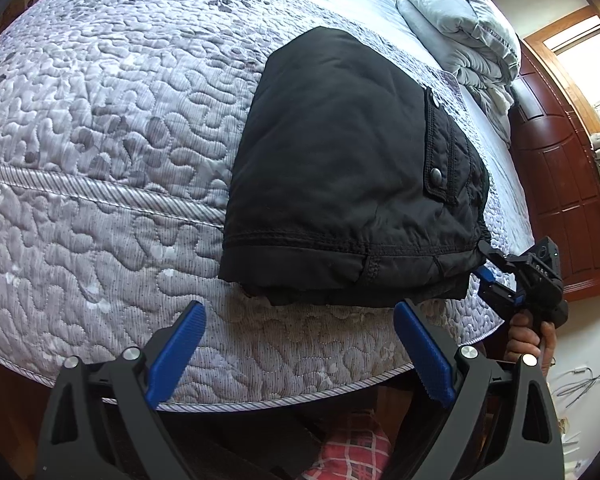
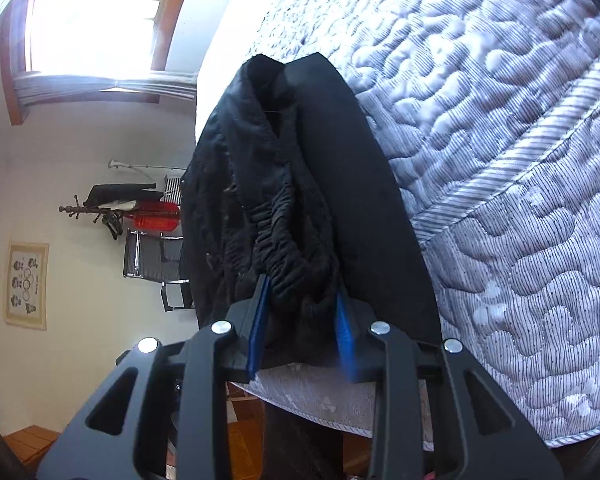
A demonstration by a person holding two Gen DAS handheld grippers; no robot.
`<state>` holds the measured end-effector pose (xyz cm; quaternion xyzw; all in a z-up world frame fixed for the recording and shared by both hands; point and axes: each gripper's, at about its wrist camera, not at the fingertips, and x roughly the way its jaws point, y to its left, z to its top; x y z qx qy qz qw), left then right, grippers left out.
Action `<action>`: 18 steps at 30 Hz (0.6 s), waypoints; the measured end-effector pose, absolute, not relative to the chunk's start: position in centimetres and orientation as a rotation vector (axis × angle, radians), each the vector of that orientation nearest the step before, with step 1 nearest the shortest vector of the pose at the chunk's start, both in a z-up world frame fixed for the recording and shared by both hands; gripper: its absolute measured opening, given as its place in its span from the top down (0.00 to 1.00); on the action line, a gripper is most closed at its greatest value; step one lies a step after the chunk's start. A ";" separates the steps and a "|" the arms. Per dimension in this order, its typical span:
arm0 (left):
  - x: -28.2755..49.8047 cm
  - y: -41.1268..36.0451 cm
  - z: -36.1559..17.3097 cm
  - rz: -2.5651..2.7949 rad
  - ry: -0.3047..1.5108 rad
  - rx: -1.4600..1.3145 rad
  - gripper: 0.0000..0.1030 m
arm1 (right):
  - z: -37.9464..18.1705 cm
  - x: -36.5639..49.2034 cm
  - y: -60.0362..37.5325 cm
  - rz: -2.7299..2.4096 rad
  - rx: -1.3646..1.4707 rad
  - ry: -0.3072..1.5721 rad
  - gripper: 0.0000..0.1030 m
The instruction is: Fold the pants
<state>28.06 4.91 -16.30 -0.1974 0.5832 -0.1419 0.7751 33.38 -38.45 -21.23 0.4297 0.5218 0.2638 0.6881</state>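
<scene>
Black padded pants (image 1: 340,168) lie folded into a thick stack near the front edge of the quilted bed (image 1: 99,120), waistband toward me, a snap pocket on the right side. My left gripper (image 1: 300,344) is open and empty, just in front of the waistband. My right gripper (image 1: 490,268) is at the stack's right front corner. In the right wrist view it (image 2: 300,300) is shut on the gathered elastic waistband of the pants (image 2: 291,184).
A pile of folded grey bedding (image 1: 460,20) lies at the far right of the bed. A dark wooden headboard (image 1: 560,168) stands to the right. A coat rack (image 2: 111,208) and a chair (image 2: 155,256) stand by the wall.
</scene>
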 end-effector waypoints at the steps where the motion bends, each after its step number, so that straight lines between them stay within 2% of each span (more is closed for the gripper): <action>1: 28.1 4.9 -16.3 -0.307 1.263 -0.431 0.07 | -21.4 33.3 -38.5 0.588 0.959 1.169 0.72; 8: 28.0 4.5 -15.9 -0.320 1.255 -0.432 0.07 | -22.1 33.3 -38.2 0.570 0.975 1.183 0.72; 18: 27.8 5.9 -15.3 -0.297 1.232 -0.434 0.07 | -21.1 33.1 -38.3 0.574 0.958 1.181 0.66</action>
